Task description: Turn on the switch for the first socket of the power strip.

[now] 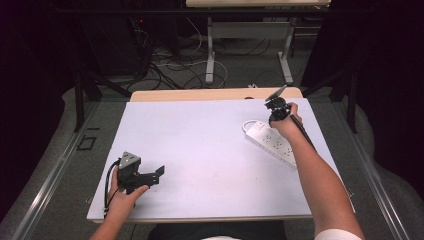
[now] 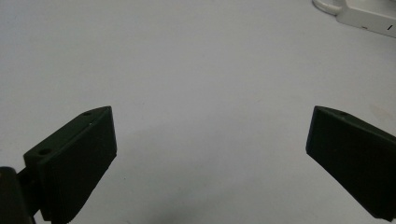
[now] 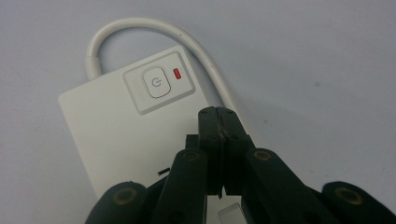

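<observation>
A white power strip (image 1: 270,141) lies at the right of the white table top, and its end shows as the power strip (image 3: 121,126) with a round power button (image 3: 156,82) and a lit red lamp (image 3: 177,73). My right gripper (image 1: 275,106) points down over that end; my right gripper (image 3: 219,114) has its jaws pressed together with nothing between them, their tips just short of the button. My left gripper (image 1: 159,174) rests near the table's front left, and my left gripper (image 2: 210,135) stands wide open over bare surface.
The strip's white cable (image 3: 140,28) loops off its end and runs along its side. The table top (image 1: 200,145) ends at a wooden back edge (image 1: 210,94). Beyond it are floor cables and another table's legs (image 1: 210,55).
</observation>
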Tool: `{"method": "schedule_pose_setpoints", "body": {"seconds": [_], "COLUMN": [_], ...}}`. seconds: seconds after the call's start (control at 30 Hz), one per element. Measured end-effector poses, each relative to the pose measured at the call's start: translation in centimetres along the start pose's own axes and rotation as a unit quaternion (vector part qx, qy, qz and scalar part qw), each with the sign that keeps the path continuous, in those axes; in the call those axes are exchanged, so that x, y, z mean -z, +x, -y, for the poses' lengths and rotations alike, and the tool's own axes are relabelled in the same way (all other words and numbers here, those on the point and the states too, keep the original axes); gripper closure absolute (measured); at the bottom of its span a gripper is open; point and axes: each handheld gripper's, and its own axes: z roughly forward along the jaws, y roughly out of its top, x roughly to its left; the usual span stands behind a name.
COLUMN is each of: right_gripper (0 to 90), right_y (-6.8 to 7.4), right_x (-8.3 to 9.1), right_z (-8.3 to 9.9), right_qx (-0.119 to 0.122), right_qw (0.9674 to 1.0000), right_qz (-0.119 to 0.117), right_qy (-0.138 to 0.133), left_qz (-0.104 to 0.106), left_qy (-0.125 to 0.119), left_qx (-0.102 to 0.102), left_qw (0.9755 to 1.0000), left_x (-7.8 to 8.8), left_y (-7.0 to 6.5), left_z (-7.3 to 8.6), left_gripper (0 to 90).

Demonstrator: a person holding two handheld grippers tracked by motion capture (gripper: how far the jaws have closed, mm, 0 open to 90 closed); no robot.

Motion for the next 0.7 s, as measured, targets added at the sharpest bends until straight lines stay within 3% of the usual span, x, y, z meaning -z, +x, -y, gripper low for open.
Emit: {"method": "schedule_pose_setpoints", "body": {"seconds": [0.33, 0.7], "right_gripper": [90.0, 90.0], "right_y": [0.12, 0.1], "right_x": [-0.8, -0.88], "right_z": [0.09, 0.09], "right_qx": [0.006, 0.003], "right_qw": [0.9997, 0.9995], "right_qz": [-0.014, -0.011], "right_qy": [0.021, 0.029], "left_qz": [0.0, 0.0], "left_qy": [0.001, 0.0], "left_qx": [0.0, -0.002], "left_qw": [1.0, 1.0], "left_x": [-0.02, 0.01], "left_y": [0.0, -0.01], "left_z": [0.0, 0.0], "left_gripper": [1.7, 1.7]}}
